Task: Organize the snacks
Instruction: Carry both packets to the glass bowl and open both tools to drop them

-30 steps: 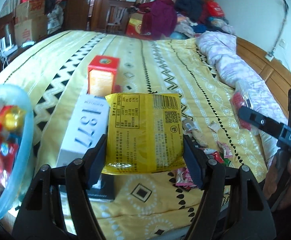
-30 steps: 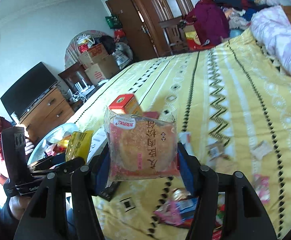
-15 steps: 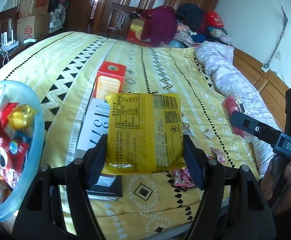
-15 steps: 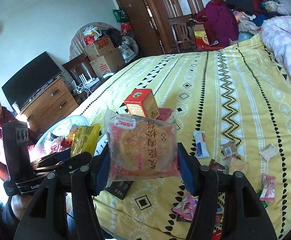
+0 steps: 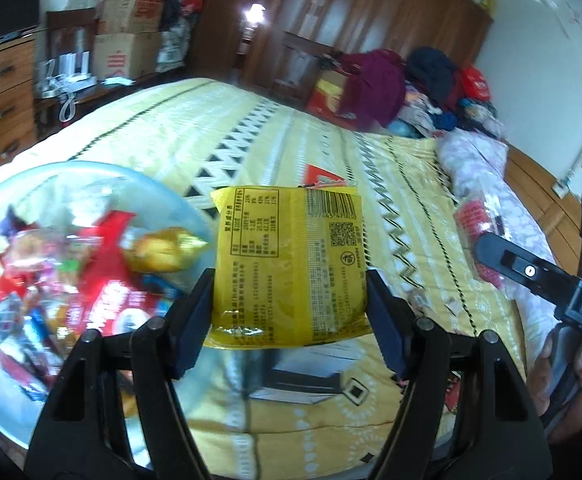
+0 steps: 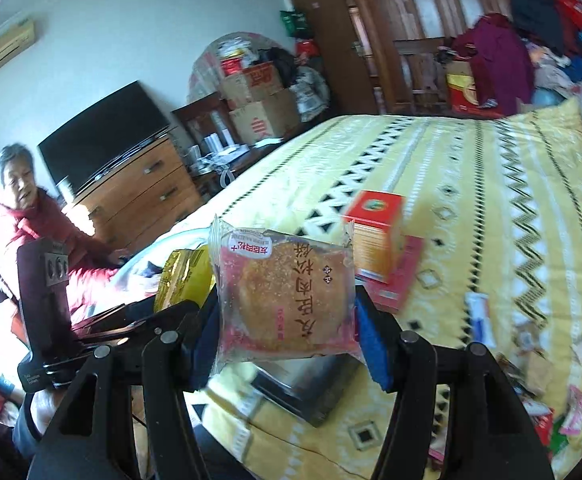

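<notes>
My left gripper (image 5: 289,316) is shut on a yellow snack packet (image 5: 289,264) and holds it in the air just right of a clear blue bowl (image 5: 103,176) filled with wrapped snacks. My right gripper (image 6: 287,320) is shut on a clear packet with a round meat-floss cake (image 6: 285,300). It hangs over the bed's near edge. The left gripper with its yellow packet (image 6: 183,278) shows to its left, and the right gripper's side (image 5: 531,272) shows at the right of the left wrist view.
A red-and-orange box (image 6: 375,240) stands on a red flat box on the yellow patterned bedspread (image 6: 491,184). A dark flat box (image 6: 311,384) lies below the grippers. Loose wrappers (image 6: 531,352) lie at the right. A person in red (image 6: 23,220) sits at the left by a dresser.
Both grippers have swung left with their packets. The bowl of snacks now fills more of the left wrist view, close beside the yellow packet.
</notes>
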{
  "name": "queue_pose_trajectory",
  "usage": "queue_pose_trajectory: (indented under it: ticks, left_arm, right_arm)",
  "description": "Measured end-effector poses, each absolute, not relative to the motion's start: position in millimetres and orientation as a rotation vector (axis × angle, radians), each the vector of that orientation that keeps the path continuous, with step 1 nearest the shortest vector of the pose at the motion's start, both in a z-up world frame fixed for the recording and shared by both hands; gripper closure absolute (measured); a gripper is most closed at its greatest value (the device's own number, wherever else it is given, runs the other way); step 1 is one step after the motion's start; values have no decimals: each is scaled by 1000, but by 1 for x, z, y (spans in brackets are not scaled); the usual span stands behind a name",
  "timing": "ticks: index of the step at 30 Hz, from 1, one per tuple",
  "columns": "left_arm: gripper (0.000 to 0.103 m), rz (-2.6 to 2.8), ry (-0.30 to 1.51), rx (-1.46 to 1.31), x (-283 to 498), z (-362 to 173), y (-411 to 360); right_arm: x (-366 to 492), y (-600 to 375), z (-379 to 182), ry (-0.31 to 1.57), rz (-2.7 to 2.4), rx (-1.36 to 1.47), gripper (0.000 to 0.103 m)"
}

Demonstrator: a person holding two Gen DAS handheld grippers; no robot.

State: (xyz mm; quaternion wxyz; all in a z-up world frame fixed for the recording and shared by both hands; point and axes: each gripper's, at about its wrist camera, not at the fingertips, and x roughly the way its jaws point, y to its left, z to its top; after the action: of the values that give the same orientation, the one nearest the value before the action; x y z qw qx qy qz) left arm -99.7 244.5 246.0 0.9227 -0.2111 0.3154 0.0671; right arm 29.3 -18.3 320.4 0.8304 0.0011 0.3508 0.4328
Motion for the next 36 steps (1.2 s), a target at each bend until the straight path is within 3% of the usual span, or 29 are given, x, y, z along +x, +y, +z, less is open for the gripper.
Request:
queue_pose_trajectory:
  ticks: [8, 15, 32, 36]
  left_arm:
    - [31, 342, 661, -540, -137, 229, 326]
    - [31, 417, 679, -583, -154, 216, 348]
    - [30, 455, 725, -620, -166, 200, 378]
    - [15, 526, 710, -631, -175, 199, 385]
  right_arm:
    - [4, 85, 313, 743, 1069, -98, 39]
    - [-21, 150, 296, 765, 1159, -166, 39]
    - [-27, 199, 280, 818, 1220, -206, 37]
    - [-26, 214, 275, 849, 1237, -223, 34]
